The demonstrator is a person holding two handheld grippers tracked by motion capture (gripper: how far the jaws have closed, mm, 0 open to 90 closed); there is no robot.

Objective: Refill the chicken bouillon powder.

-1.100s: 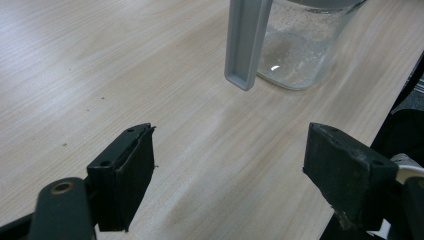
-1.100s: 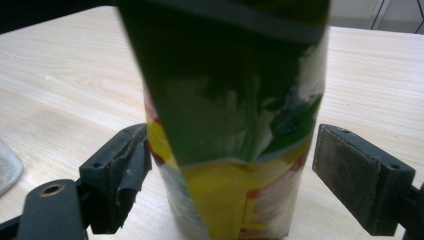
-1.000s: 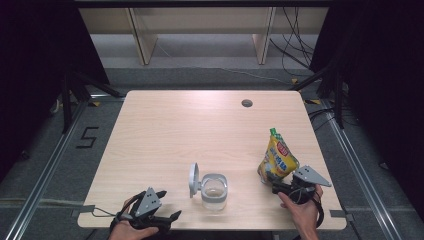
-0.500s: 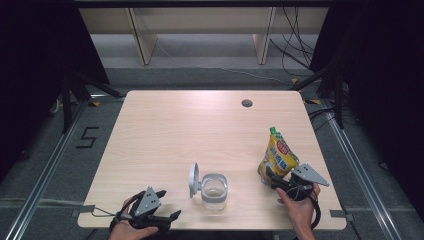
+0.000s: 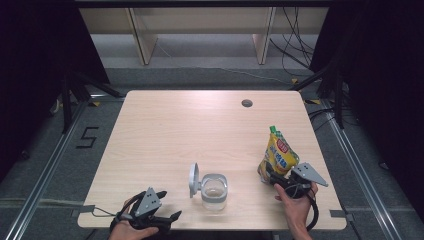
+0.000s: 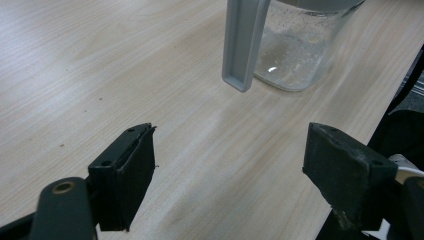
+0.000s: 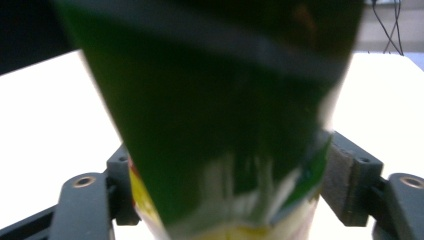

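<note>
A yellow and green spouted pouch [image 5: 280,156] stands upright near the table's right front. My right gripper [image 5: 272,179] reaches it from the front edge, low at its base. In the right gripper view the pouch [image 7: 225,125] spans the gap and both pads touch its sides; the jaws have just been closing on it. A clear glass jar [image 5: 214,190] with a grey hinged lid [image 5: 193,179] swung open stands front centre. My left gripper [image 5: 170,217] rests at the front left, open, with nothing between its fingers [image 6: 125,165], which point at the jar [image 6: 300,50] and lid [image 6: 242,45].
The light wooden table [image 5: 200,125] has a small round hole [image 5: 246,103] at the back right. Wooden shelving and cables lie beyond its far edge. Metal rails run along the floor on both sides.
The right gripper has crept a little closer around the pouch's base. The left gripper, the jar and the pouch stay where they were.
</note>
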